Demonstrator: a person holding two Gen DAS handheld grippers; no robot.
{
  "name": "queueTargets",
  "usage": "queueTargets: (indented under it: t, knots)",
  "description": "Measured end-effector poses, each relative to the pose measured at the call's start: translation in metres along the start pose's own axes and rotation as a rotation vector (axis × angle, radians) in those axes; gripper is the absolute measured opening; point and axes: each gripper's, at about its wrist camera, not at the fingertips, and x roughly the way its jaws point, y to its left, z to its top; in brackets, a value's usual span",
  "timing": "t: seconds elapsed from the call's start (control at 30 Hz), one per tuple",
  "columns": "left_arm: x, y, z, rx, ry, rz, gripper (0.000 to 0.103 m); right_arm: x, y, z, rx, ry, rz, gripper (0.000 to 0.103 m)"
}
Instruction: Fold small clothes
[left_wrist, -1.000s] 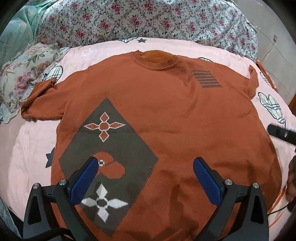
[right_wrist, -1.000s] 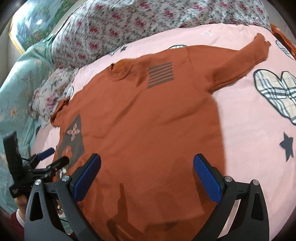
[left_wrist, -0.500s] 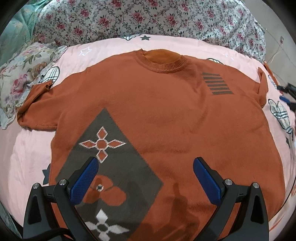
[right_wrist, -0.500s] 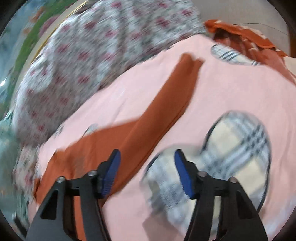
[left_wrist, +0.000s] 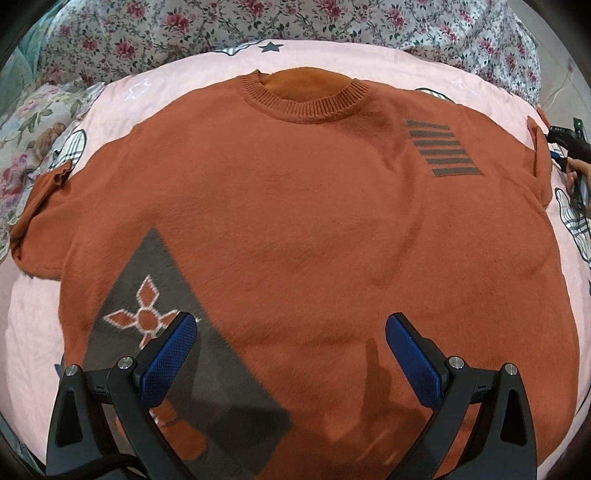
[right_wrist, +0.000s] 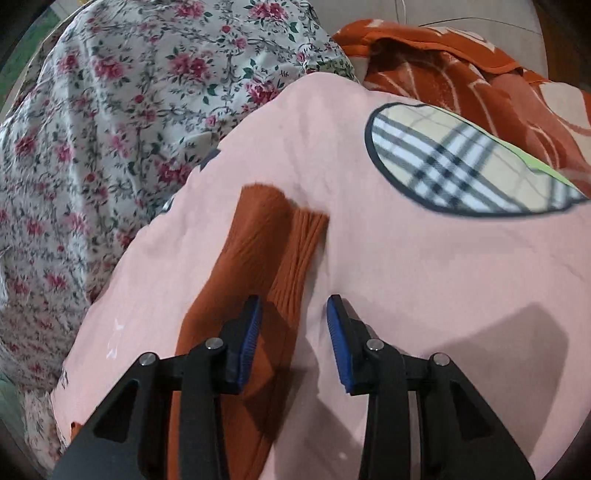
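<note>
Sweater (left_wrist: 295, 229): rust knit, spread flat and face up on the bed, collar at the far side, hem toward the left camera. Laid out this way so both sleeves can be turned in over the body.

Bed (left_wrist: 33, 332): pink sheet with plaid and star prints; soft, so the knit will drag a little when pulled.

Left sleeve (left_wrist: 40, 210): out to the side, cuff rumpled and partly turned under; not yet folded.

Right sleeve (right_wrist: 258, 251): lies stretched away from the body toward the bed's far corner, ribbed cuff (right_wrist: 308, 236) at its end, slightly creased.

Left gripper (left_wrist: 290, 350): jaws wide open, holding nothing, poised over the lower front of the sweater near the grey diamond patch (left_wrist: 166, 325). Cannot tell whether the tips touch the cloth. Likely waiting while the other side works.

Right gripper (right_wrist: 293, 325): jaws partly open, nothing clamped; they straddle the sleeve's outer edge just short of the cuff, one pad over the knit, the other over bare sheet. Placed to pinch the edge, by my reading.

Step in hand: taking the right sleeve for the first fold; task barely begun.

Risk: catching sheet along with the knit.

Floral quilt (right_wrist: 110, 110): bunched beyond the bed's far edge.

Orange blanket (right_wrist: 461, 74): heaped behind the corner, out of the way.
</note>
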Motion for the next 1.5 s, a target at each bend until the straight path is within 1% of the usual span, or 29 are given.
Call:
queueTargets:
  t: [0.03,0.07,0.1,0.17,0.27,0.37,0.43,0.5,0.6,0.63,0.73,0.8,0.9,1.0,1.1,1.13,1.23,1.3,1.33,1.37,1.4,1.5]
  knots:
    - [0.0,-0.001,0.002,0.001,-0.005,-0.005,0.102,0.001,-0.001,0.002,-0.003,-0.002,0.01,0.026]
    - [0.0,-0.002,0.003,0.002,-0.005,-0.007,0.102,0.0,0.0,0.003,-0.007,0.002,0.016,0.007]
    - [-0.001,-0.003,0.004,0.003,-0.009,-0.01,0.102,-0.001,0.0,0.004,-0.011,0.007,0.029,0.007]
    - [-0.002,-0.004,0.004,0.005,-0.016,-0.016,0.102,-0.014,0.008,0.002,-0.051,-0.014,0.048,0.007]
    - [-0.006,-0.003,0.004,0.0,-0.031,-0.032,0.102,-0.036,0.03,-0.006,-0.114,-0.018,0.104,0.006]
    - [-0.012,-0.001,0.001,-0.012,-0.047,-0.046,0.102,-0.062,0.065,-0.026,-0.188,-0.002,0.181,0.006]
    - [-0.017,0.002,-0.002,-0.016,-0.064,-0.047,0.102,-0.076,0.093,-0.047,-0.237,0.023,0.248,0.006]
    - [-0.022,0.007,-0.005,-0.016,-0.081,-0.044,0.102,-0.088,0.131,-0.078,-0.295,0.071,0.33,0.006]
    - [-0.029,0.02,-0.009,-0.036,-0.099,-0.044,0.102,-0.092,0.182,-0.13,-0.352,0.17,0.454,0.006]
    - [-0.031,0.028,-0.011,-0.053,-0.107,-0.045,0.102,-0.091,0.195,-0.144,-0.363,0.196,0.482,0.006]
    - [-0.037,0.048,-0.015,-0.088,-0.122,-0.036,0.102,-0.081,0.25,-0.207,-0.397,0.329,0.608,0.006]
    - [-0.039,0.062,-0.017,-0.113,-0.135,-0.039,0.102,-0.073,0.283,-0.247,-0.419,0.409,0.664,0.006]
    - [-0.042,0.078,-0.018,-0.145,-0.145,-0.061,0.102,-0.057,0.333,-0.297,-0.449,0.513,0.72,0.006]
    - [-0.044,0.093,-0.02,-0.176,-0.153,-0.091,0.102,-0.043,0.372,-0.339,-0.466,0.599,0.753,0.006]
    - [-0.043,0.105,-0.02,-0.202,-0.159,-0.126,0.102,-0.033,0.401,-0.378,-0.471,0.667,0.779,0.006]
    - [-0.042,0.108,-0.02,-0.208,-0.159,-0.132,0.102,-0.034,0.405,-0.387,-0.478,0.681,0.782,0.006]
    - [-0.035,0.118,-0.016,-0.229,-0.152,-0.16,0.102,-0.021,0.418,-0.407,-0.469,0.717,0.769,0.011]
    - [-0.028,0.125,-0.01,-0.241,-0.149,-0.185,0.102,-0.016,0.414,-0.409,-0.451,0.744,0.742,0.017]
    - [-0.023,0.128,-0.006,-0.251,-0.139,-0.198,0.102,-0.015,0.411,-0.41,-0.433,0.764,0.746,0.023]
    - [-0.018,0.13,-0.002,-0.26,-0.132,-0.21,0.102,-0.017,0.408,-0.408,-0.426,0.765,0.75,0.025]
    - [-0.013,0.132,0.003,-0.27,-0.127,-0.23,0.102,-0.02,0.405,-0.406,-0.428,0.754,0.751,0.025]
    - [0.005,0.14,0.024,-0.302,-0.112,-0.301,0.102,-0.039,0.387,-0.389,-0.447,0.674,0.724,0.025]
